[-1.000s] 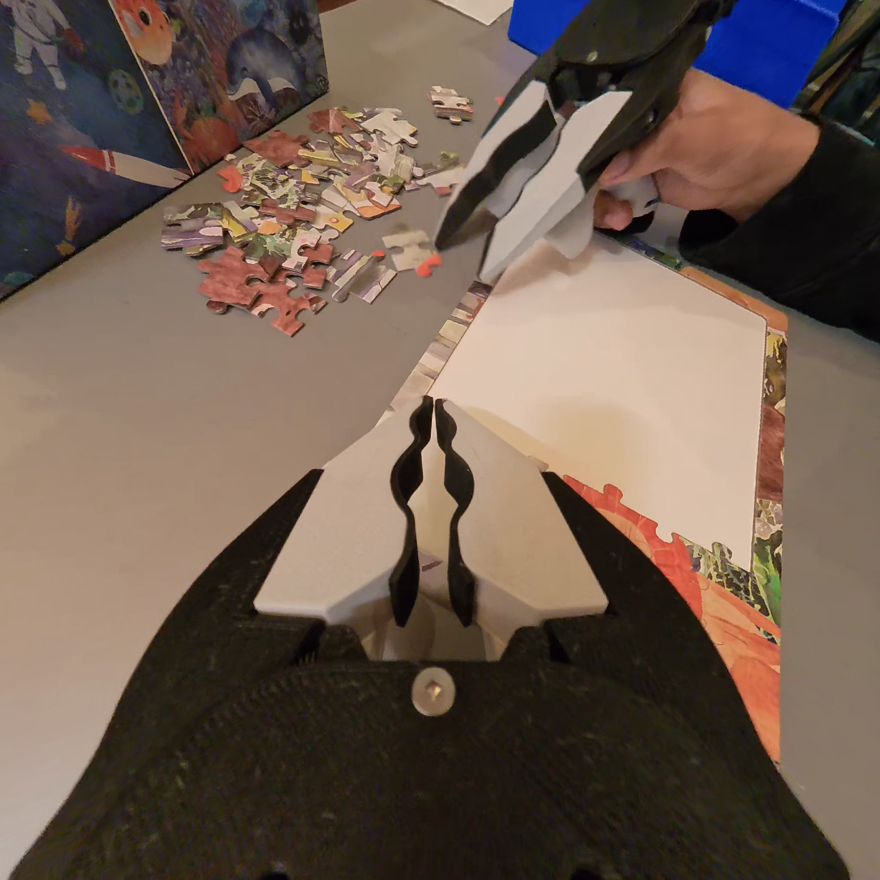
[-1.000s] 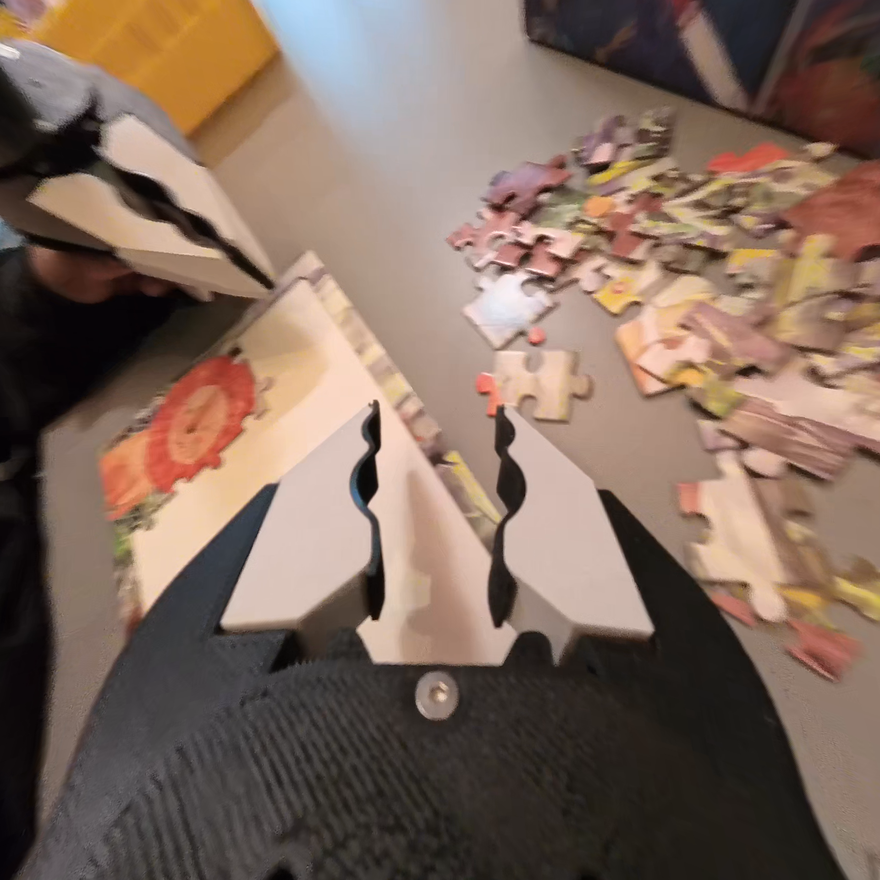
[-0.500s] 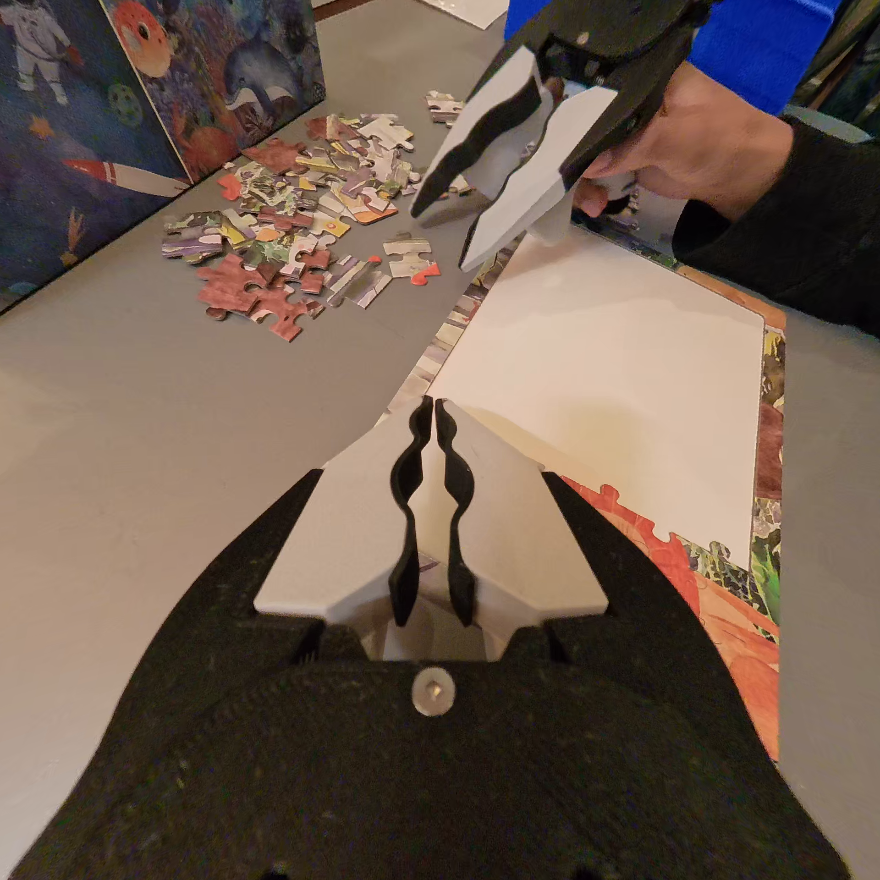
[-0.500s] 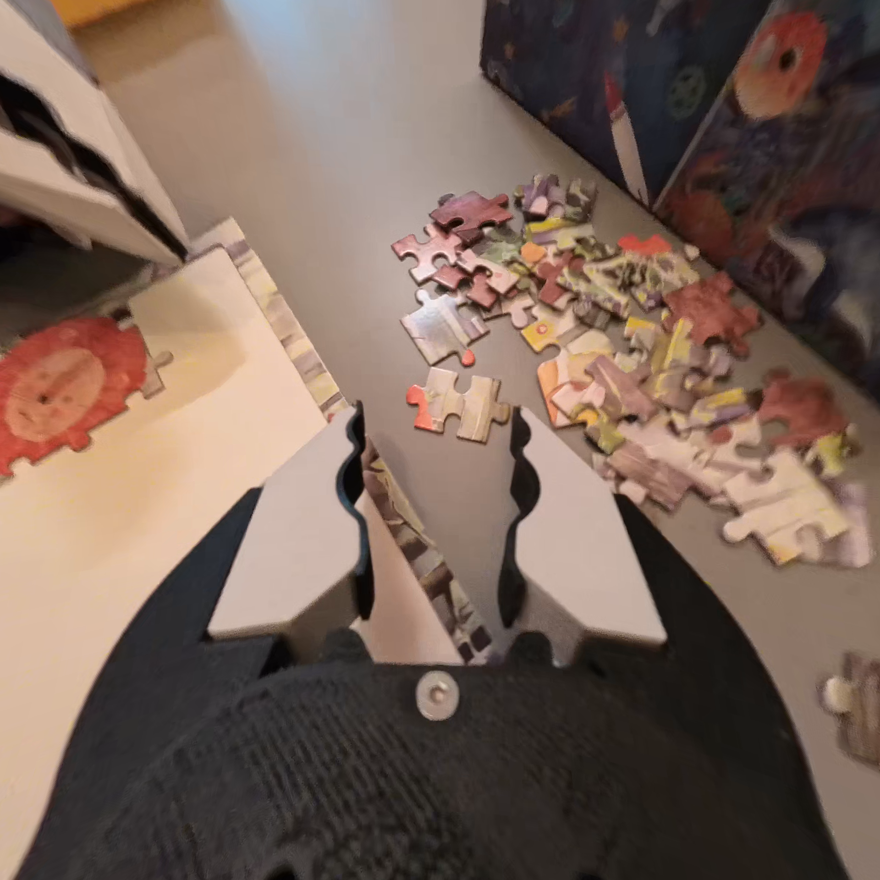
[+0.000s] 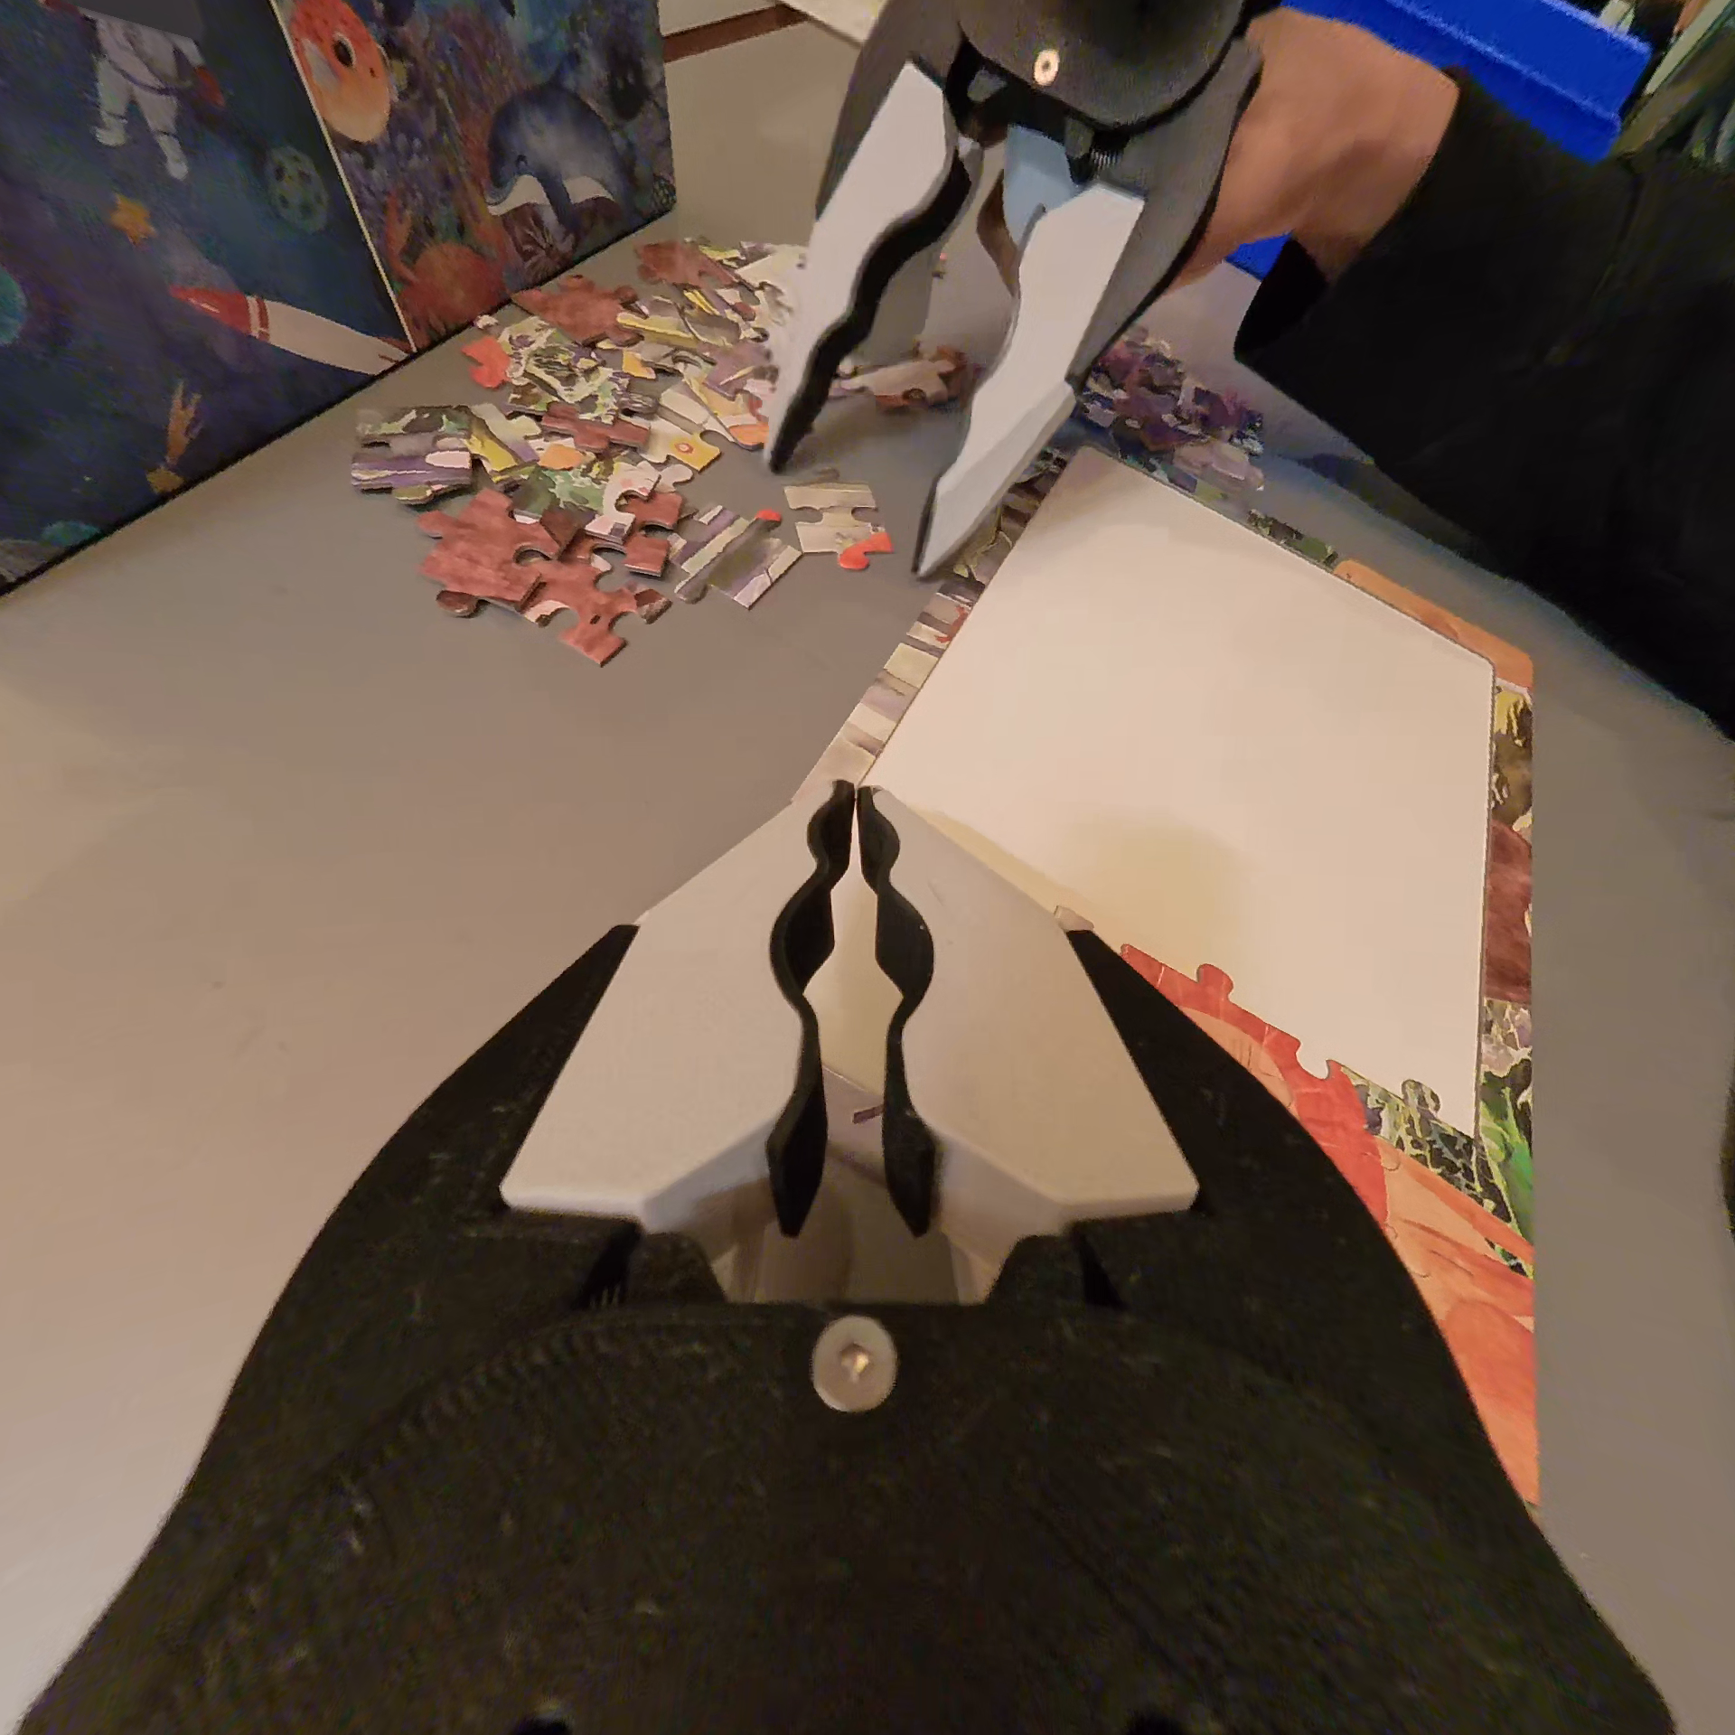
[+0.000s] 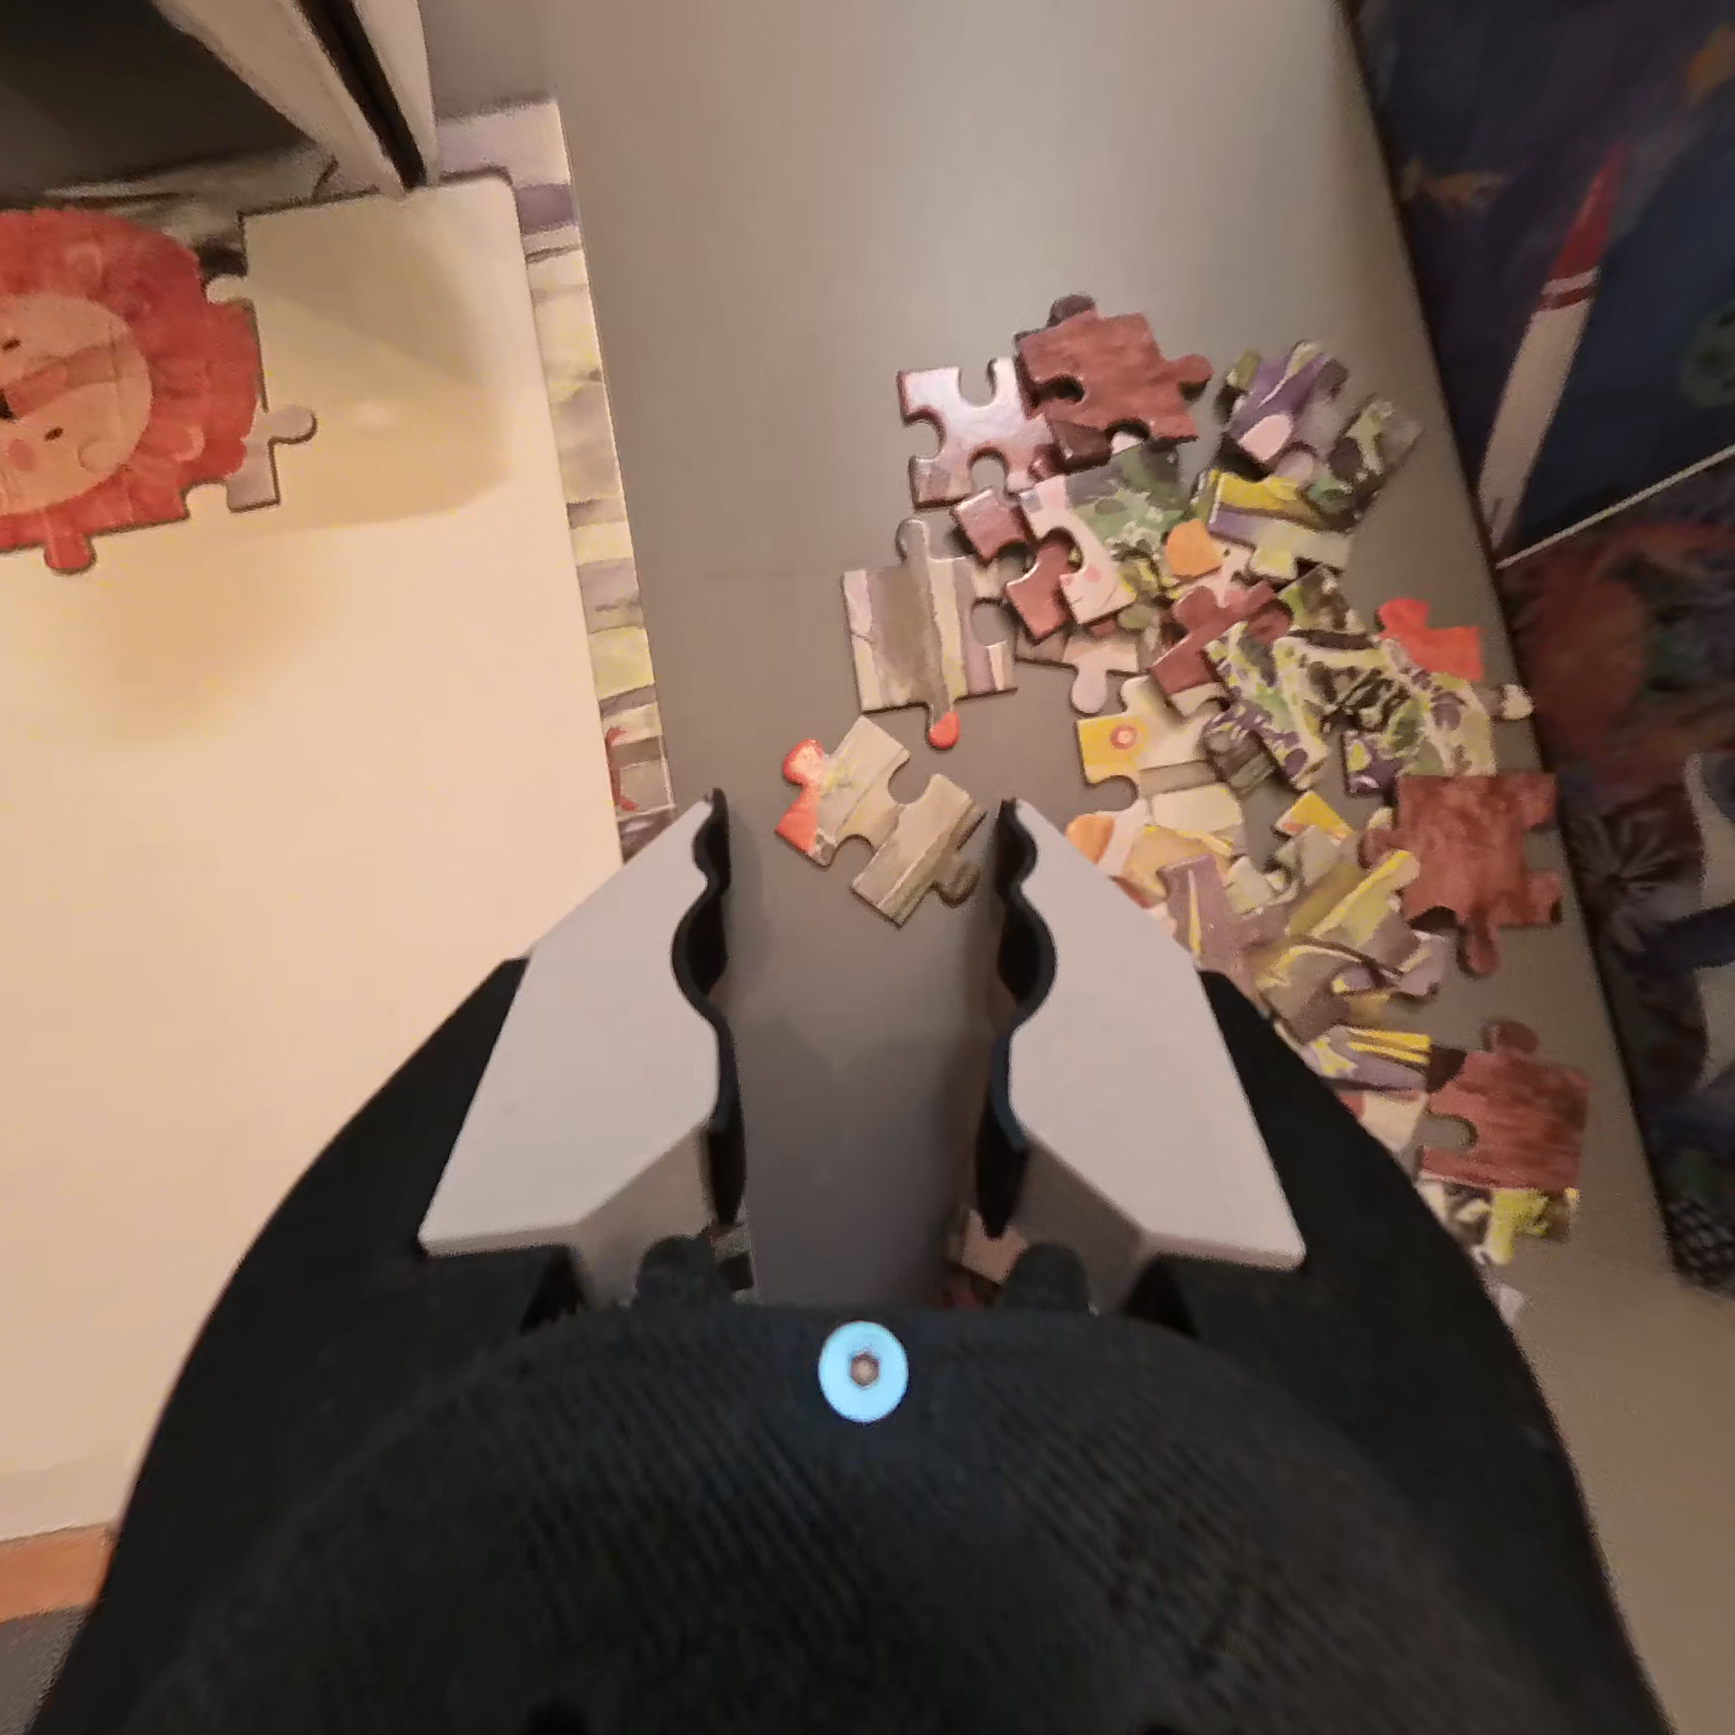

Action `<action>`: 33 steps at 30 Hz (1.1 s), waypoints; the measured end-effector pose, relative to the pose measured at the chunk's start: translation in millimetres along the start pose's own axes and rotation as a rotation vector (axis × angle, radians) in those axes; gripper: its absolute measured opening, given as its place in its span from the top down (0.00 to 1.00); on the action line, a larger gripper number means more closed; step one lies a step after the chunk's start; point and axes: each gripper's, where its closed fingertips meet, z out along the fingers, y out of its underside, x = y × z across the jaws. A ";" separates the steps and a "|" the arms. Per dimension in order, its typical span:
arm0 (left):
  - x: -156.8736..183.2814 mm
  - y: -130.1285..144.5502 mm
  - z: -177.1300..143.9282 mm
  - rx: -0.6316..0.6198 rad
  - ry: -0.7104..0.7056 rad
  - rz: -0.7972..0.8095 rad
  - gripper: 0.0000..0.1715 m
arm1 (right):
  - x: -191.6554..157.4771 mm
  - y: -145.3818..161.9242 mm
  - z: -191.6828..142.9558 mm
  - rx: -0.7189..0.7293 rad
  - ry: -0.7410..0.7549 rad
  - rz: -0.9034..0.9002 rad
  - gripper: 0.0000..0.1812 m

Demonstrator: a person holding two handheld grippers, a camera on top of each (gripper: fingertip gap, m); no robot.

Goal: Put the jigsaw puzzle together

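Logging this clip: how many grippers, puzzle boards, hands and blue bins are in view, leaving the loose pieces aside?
grippers: 2, left gripper and right gripper
board: 1
hand: 1
blue bin: 1
total: 5

Loose pieces are heaped flat beside the puzzle board, where a lion section is joined.

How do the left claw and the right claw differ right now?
The left claw is shut, its tips almost touching, while the right claw is spread open. The left claw sits low over the puzzle board; the right claw hangs over the grey table, flanking a loose green piece with a red tab. Both hold nothing and share the same grey fingers with wavy black pads.
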 end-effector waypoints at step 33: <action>4.3 -0.3 0.1 -0.014 -0.010 0.038 1.00 | -10.6 7.0 -13.6 0.000 -0.118 0.172 0.81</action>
